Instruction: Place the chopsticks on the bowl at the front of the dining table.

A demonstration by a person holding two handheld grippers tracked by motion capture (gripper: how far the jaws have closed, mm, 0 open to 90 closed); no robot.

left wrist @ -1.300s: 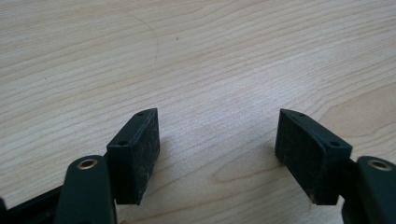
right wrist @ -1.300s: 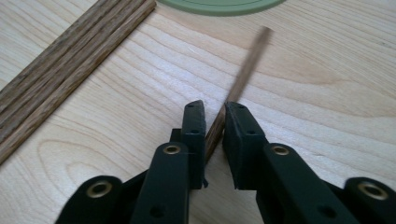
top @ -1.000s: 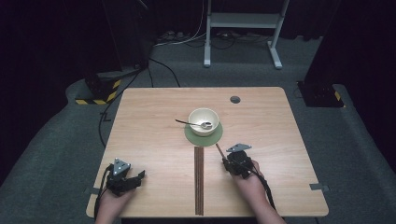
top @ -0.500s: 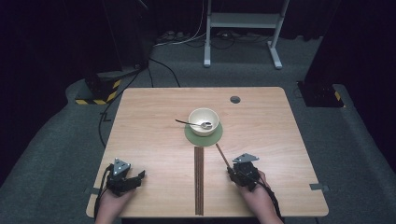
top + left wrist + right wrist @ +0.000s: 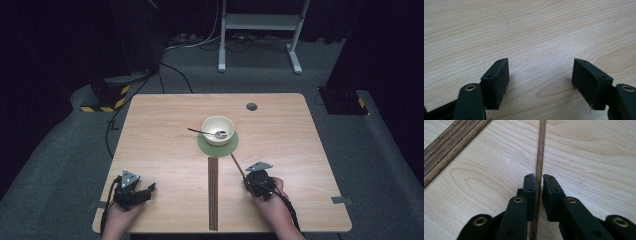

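Light wooden counter (image 5: 160,145), square-topped, on grey carpet. Near its middle: cream round bowl (image 5: 218,129) on flat green round mat (image 5: 202,145), with silver metal spoon (image 5: 204,133) resting in the bowl, handle out over the rim toward the left. Dark striped wooden strips (image 5: 213,192) side by side, running from just below the mat to the counter's near edge.

Right tool (image 5: 538,195) low over the counter at the near right, jaws pinched tight on thin dark wooden stick (image 5: 540,152); stick flat on the counter, slanting up-left, far tip just beside the mat.

Left tool (image 5: 540,80) at the near left corner, well apart from everything else, jaws spread wide over bare wood, gripping nothing.

Small dark round hole (image 5: 251,106) near the far edge.
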